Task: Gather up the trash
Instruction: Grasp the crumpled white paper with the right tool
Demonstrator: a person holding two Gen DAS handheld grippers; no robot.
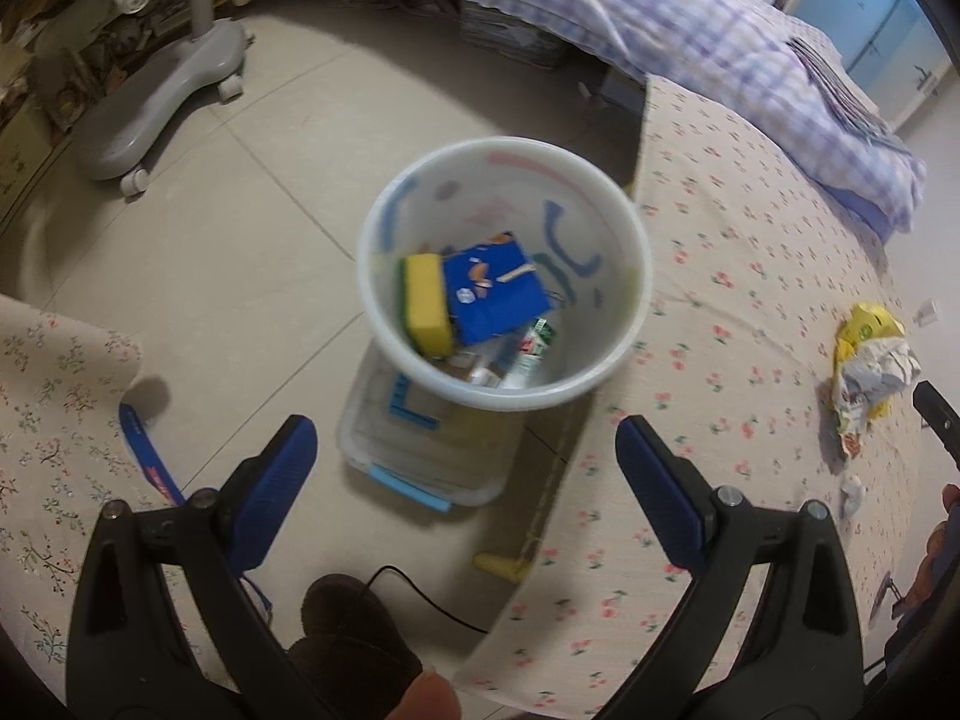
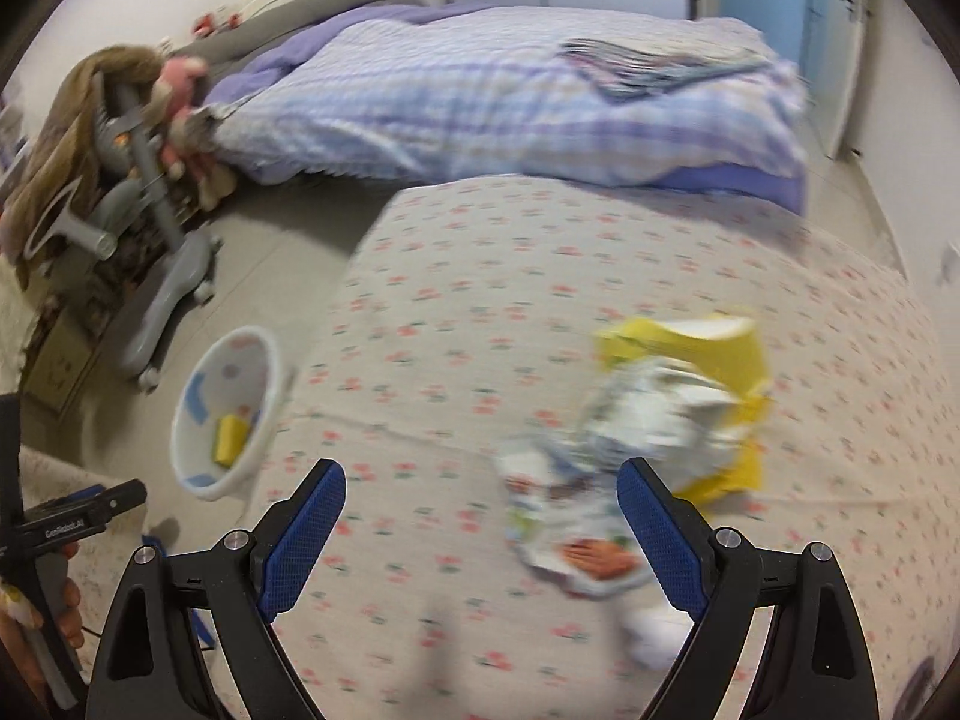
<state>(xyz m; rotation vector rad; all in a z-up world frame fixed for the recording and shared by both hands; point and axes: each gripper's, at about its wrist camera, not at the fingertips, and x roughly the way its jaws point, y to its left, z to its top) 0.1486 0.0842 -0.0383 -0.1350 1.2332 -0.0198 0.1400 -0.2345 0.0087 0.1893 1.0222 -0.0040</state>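
The right gripper [image 2: 480,531] hangs over the floral-printed bedsheet [image 2: 456,300], its jaws spread wide with nothing between them. The crumpled white-and-yellow wrapper pile [image 2: 660,414] lies on the sheet at centre right of the right wrist view, partly behind the right-hand blue pad. The left gripper [image 1: 465,483] is likewise released and empty, looking down into the round white plastic bin with painted marks [image 1: 624,324] at the middle of its frame.

What could go wrong: the pile looks loose, several pieces and not one, so a pinch from here may lift only part and leave scraps on the sheet. The picture is blurred, so I cannot say how many pieces there are. The pads could also catch the cloth along with the paper.

Only the left wrist view shows the bin's contents: a yellow sponge block [image 1: 426,306], a blue carton [image 1: 495,294] and other packets. It also shows a clear storage box [image 1: 420,450] on the floor beside the bin. The right wrist view alone shows the wrapper close up.
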